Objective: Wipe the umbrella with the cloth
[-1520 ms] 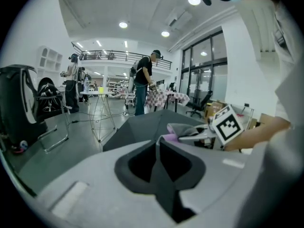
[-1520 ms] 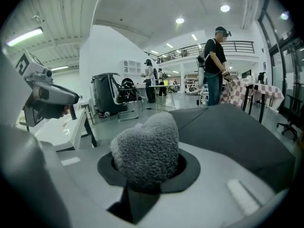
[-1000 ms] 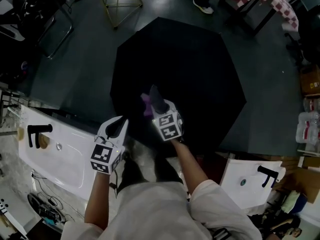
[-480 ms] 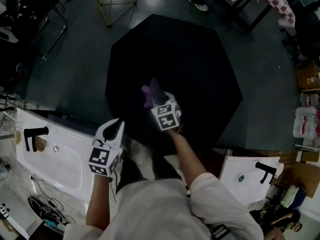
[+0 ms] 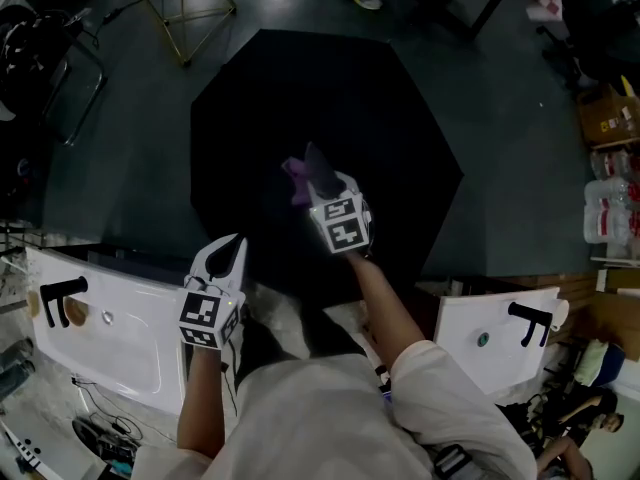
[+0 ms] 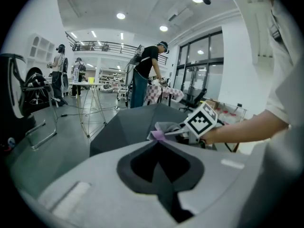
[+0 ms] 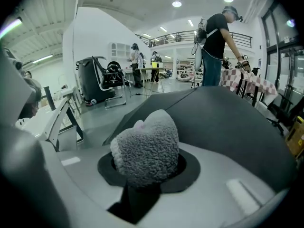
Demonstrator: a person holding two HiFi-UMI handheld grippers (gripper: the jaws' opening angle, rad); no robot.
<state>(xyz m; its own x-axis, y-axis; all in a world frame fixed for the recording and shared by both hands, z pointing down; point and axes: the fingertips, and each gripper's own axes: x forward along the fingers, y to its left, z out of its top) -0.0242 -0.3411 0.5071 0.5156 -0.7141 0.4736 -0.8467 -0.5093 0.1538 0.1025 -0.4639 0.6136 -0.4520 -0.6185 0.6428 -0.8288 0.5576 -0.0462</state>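
Right gripper has edged slightly farther over the open umbrella, jaws clamped on the bunched cloth, canopy spread on the floor ahead and around it; left gripper sits at the near rim, jaws together, empty.

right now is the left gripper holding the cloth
No, the left gripper is shut on nothing; the cloth sits clamped in the right gripper.
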